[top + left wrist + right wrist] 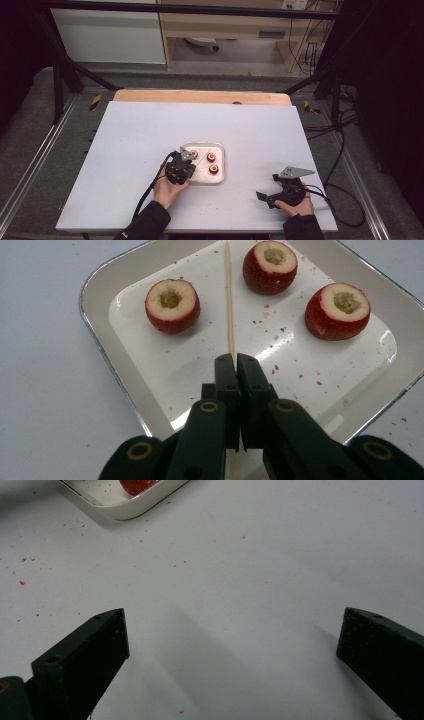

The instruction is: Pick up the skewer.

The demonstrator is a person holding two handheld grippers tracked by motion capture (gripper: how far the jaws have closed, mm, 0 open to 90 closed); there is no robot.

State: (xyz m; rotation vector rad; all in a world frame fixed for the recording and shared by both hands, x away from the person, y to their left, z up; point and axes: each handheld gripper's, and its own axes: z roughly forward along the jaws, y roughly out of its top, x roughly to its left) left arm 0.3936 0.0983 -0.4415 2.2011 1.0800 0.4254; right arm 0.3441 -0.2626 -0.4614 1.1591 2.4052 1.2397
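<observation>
While the left gripper (pixel 235 359) clamps the near end of the wooden skewer (pixel 229 300), the stick runs toward twelve o'clock across the white tray (pixel 95 325); hollowed strawberries (pixel 172 305) lie at eleven and one; the right gripper (pixel 272 196) idles agape, well apart.

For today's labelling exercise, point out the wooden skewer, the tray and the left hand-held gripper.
wooden skewer (pixel 230 305), left gripper view, middle of its bare shaft.
tray (pixel 105 355), left gripper view, its left rim.
left hand-held gripper (pixel 235 360), left gripper view, between its fingertips, shut on the skewer.
</observation>
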